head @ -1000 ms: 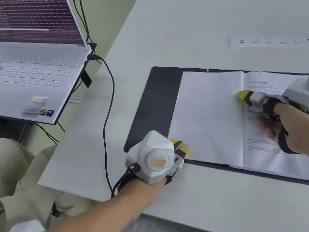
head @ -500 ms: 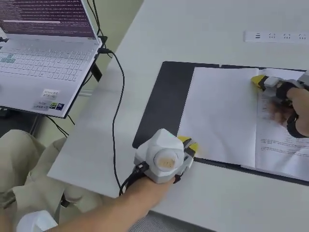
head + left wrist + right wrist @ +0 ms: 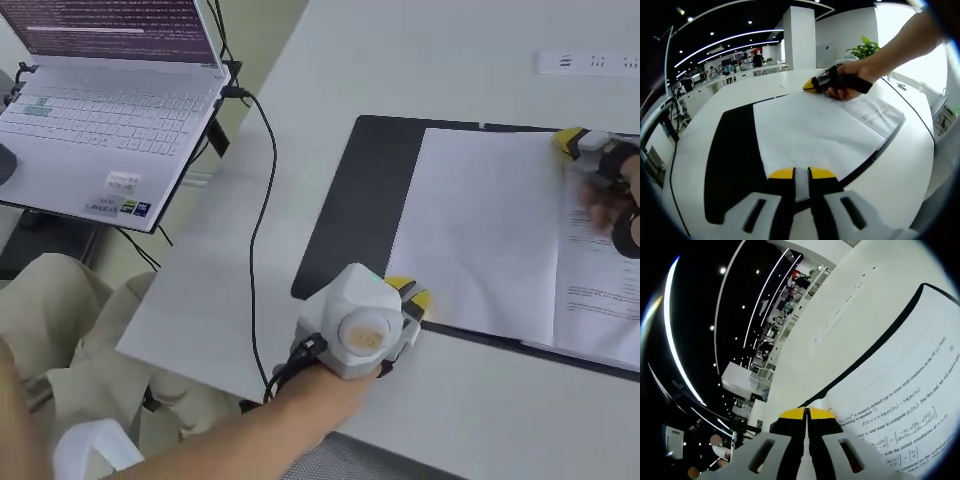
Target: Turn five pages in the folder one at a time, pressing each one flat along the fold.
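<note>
Left tongs (image 3: 412, 293), closed, rest on the near edge of the turned page (image 3: 480, 230) in the open folder (image 3: 350, 200). Right tongs (image 3: 568, 141), closed, have slid up the fold to its far end, so pressing this page looks nearly finished.

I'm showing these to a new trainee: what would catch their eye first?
The open black folder in mid-bench, its blank page bright against it. The left gripper sits at that page's near edge, the right gripper by the fold's far end. A laptop sits off to the left.
</note>
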`<control>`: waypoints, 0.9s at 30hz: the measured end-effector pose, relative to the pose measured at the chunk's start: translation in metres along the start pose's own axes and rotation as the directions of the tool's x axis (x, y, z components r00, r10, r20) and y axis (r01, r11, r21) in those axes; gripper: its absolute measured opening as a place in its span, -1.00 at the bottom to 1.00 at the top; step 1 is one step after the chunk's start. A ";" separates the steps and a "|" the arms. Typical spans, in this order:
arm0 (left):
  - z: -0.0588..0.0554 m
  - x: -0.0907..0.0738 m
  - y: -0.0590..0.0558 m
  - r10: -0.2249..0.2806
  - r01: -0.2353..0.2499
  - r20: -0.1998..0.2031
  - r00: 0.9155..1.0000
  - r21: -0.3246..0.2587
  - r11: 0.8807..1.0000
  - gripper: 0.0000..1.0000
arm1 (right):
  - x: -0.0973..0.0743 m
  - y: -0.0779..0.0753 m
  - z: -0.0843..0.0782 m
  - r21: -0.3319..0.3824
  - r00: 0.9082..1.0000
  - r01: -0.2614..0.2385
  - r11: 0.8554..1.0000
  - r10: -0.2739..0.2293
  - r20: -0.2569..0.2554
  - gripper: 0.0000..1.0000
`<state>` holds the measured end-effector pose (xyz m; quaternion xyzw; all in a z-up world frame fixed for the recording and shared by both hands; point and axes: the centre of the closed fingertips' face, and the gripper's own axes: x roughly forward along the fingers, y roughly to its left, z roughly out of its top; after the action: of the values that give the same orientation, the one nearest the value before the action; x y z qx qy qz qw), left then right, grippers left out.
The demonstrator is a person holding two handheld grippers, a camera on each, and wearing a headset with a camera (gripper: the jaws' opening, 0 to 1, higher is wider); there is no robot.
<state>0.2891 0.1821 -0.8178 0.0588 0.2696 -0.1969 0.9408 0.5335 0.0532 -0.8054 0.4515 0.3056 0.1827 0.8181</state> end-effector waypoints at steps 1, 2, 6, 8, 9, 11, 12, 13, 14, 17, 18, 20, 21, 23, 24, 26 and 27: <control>0.000 0.000 0.000 0.000 0.000 0.000 1.000 0.003 1.000 -0.84 | 0.001 0.000 0.002 -0.005 1.000 -0.001 1.000 0.001 0.013 -1.00; 0.000 0.000 0.000 -0.001 0.001 0.000 1.000 0.002 1.000 -0.84 | 0.002 -0.001 0.003 -0.001 1.000 0.002 1.000 -0.002 0.018 -1.00; 0.000 0.000 0.000 -0.004 0.004 -0.001 1.000 0.007 1.000 -0.84 | 0.004 -0.003 0.005 0.025 1.000 -0.006 1.000 0.006 0.021 -1.00; 0.000 0.000 0.000 -0.004 0.004 -0.001 1.000 0.007 1.000 -0.84 | 0.003 -0.002 0.006 0.032 1.000 -0.016 0.999 0.015 0.020 -1.00; 0.000 0.000 0.000 -0.004 0.004 -0.001 1.000 0.007 1.000 -0.84 | 0.002 -0.002 0.005 0.032 1.000 -0.012 0.999 0.011 0.014 -1.00; 0.000 0.000 0.000 -0.004 0.004 -0.001 1.000 0.007 1.000 -0.84 | -0.002 -0.001 0.000 0.073 1.000 -0.012 0.997 0.013 -0.012 -1.00; 0.000 0.000 0.000 -0.004 0.004 0.000 1.000 0.007 1.000 -0.84 | -0.003 -0.001 -0.001 0.065 1.000 -0.016 0.998 0.017 -0.018 -1.00; 0.000 0.000 0.000 -0.004 0.004 -0.001 1.000 0.007 1.000 -0.84 | -0.005 -0.001 -0.003 0.067 0.999 -0.017 0.998 0.019 -0.031 -1.00; 0.000 0.000 0.000 -0.004 0.004 -0.001 1.000 0.006 1.000 -0.84 | -0.007 0.000 -0.005 0.066 0.999 -0.020 0.998 0.022 -0.040 -1.00; 0.000 0.000 0.000 -0.004 0.004 -0.001 1.000 0.006 1.000 -0.84 | -0.013 0.002 -0.011 0.061 0.997 -0.028 0.998 0.032 -0.071 -1.00; 0.000 0.000 0.000 -0.005 0.005 -0.004 1.000 0.010 1.000 -0.84 | -0.016 0.003 -0.016 0.063 0.995 -0.035 0.997 0.040 -0.086 -1.00; 0.000 0.000 0.000 -0.005 0.005 -0.008 1.000 0.016 1.000 -0.84 | -0.021 0.004 -0.020 0.062 0.994 -0.041 0.997 0.047 -0.099 -1.00; 0.000 0.000 0.000 -0.005 0.005 -0.008 1.000 0.017 1.000 -0.84 | -0.022 0.005 -0.022 0.064 0.993 -0.043 0.997 0.050 -0.105 -1.00; 0.000 0.000 0.000 -0.006 0.006 -0.009 1.000 0.017 1.000 -0.84 | -0.026 0.006 -0.026 0.063 0.992 -0.047 0.997 0.054 -0.116 -1.00; 0.000 0.000 0.000 -0.006 0.006 -0.009 1.000 0.019 1.000 -0.84 | -0.027 0.006 -0.027 0.063 0.991 -0.048 0.997 0.055 -0.122 -1.00; 0.000 0.000 0.000 -0.006 0.006 -0.008 1.000 0.016 1.000 -0.84 | -0.031 0.007 -0.031 0.064 0.989 -0.051 0.997 0.059 -0.135 -1.00; 0.000 0.000 0.000 -0.006 0.006 -0.008 1.000 0.017 1.000 -0.84 | -0.032 0.007 -0.033 0.064 0.988 -0.052 0.997 0.061 -0.139 -1.00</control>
<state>0.2894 0.1823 -0.8180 0.0669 0.2719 -0.2017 0.9386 0.4877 0.0589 -0.8020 0.4704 0.3549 0.2281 0.7751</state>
